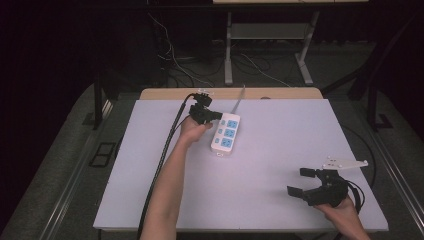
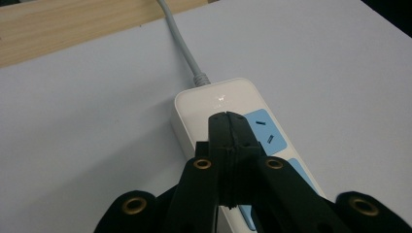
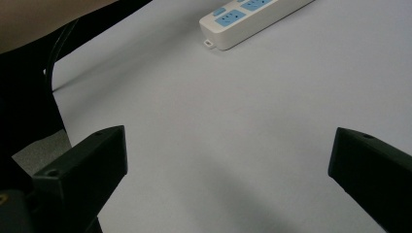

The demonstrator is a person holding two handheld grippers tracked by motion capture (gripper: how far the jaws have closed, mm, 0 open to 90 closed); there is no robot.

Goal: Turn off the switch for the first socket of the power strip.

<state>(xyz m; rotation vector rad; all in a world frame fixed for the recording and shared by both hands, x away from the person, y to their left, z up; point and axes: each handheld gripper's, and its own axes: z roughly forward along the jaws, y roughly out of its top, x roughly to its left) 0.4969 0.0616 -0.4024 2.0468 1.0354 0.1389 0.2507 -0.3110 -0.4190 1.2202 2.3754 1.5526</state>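
A white power strip [image 1: 226, 133] with blue sockets lies at the middle back of the table, its grey cord [image 1: 239, 98] running to the far edge. My left gripper [image 1: 218, 116] is at the strip's far end. In the left gripper view its jaws are pressed together with nothing between them, tips [image 2: 227, 118] over the strip [image 2: 218, 99] just before the first blue socket [image 2: 266, 132]. My right gripper [image 1: 301, 181] stands open near the front right corner, empty, its fingers [image 3: 82, 165] wide apart over bare table. The strip [image 3: 252, 17] lies far ahead in the right gripper view.
The white table top [image 1: 280, 150] has a wooden strip [image 1: 165, 93] along its back edge. Black cables trail from both grippers, the left one [image 1: 162, 160] along the forearm. A person's forearm [image 3: 43, 19] shows at the upper left of the right gripper view. Table legs and cables lie on the floor behind.
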